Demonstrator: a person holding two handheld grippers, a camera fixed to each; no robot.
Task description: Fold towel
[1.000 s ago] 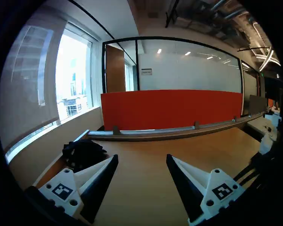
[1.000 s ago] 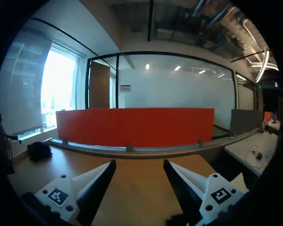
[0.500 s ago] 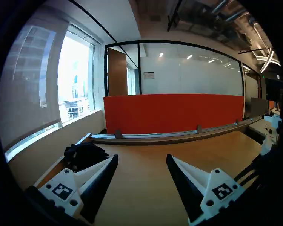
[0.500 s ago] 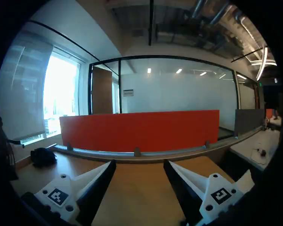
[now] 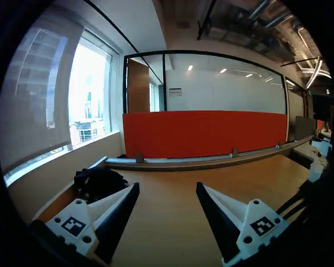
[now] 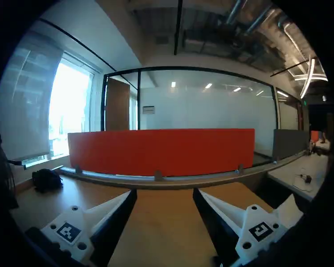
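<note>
Left gripper view: a bright window (image 5: 89, 107) sits at 9 o'clock. Below it, at about 8 o'clock, a dark crumpled bundle (image 5: 98, 182) lies on the wooden counter (image 5: 176, 213) near its far-left corner, partly hidden behind the left finger. It looks like soft cloth, though whether it is the towel I cannot tell. The left gripper (image 5: 167, 184) has its jaws spread wide with nothing between them, only bare counter showing in the gap. An orange divider (image 5: 205, 133) runs along the counter's far edge, from centre towards 3 o'clock.

Right gripper view: the window (image 6: 69, 111) is at 9 o'clock again and the bundle (image 6: 46, 179) lies small beneath it, well apart from the right gripper (image 6: 164, 191). That gripper's jaws are likewise parted and empty above the counter (image 6: 162, 222). The divider (image 6: 160, 151) spans the middle, and a white desk (image 6: 307, 171) lies at 3 o'clock.
</note>
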